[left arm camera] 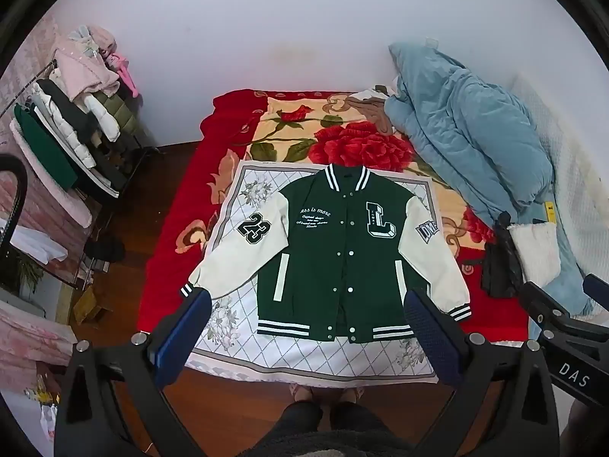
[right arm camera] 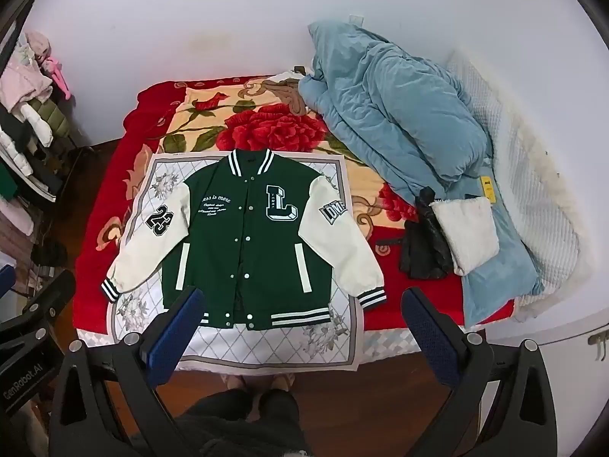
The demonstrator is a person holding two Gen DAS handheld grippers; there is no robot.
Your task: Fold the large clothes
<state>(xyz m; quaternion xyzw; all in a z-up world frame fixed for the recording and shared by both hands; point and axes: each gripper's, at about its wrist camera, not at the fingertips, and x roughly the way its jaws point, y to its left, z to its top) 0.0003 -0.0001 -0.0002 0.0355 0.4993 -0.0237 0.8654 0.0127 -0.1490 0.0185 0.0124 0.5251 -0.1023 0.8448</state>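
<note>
A green varsity jacket (left arm camera: 335,251) (right arm camera: 243,243) with cream sleeves lies flat and buttoned, front up, on a white patterned cloth (left arm camera: 236,205) (right arm camera: 152,190) on the bed. Its sleeves spread out and down to both sides. My left gripper (left arm camera: 308,304) hangs open high above the jacket's hem, nothing between its blue pads (left arm camera: 190,327). My right gripper (right arm camera: 304,304) is open too, above the hem and right cuff (right arm camera: 371,297). Neither touches the jacket. The right gripper's body shows at the right edge of the left wrist view.
A red rose blanket (left arm camera: 342,141) (right arm camera: 274,129) covers the bed. A bunched blue duvet (left arm camera: 475,144) (right arm camera: 399,122), a white fleece piece (right arm camera: 466,232) and a black garment (right arm camera: 422,247) lie at the right. A loaded clothes rack (left arm camera: 76,122) stands left. A person's legs and feet (left arm camera: 327,396) stand at the bed's near edge.
</note>
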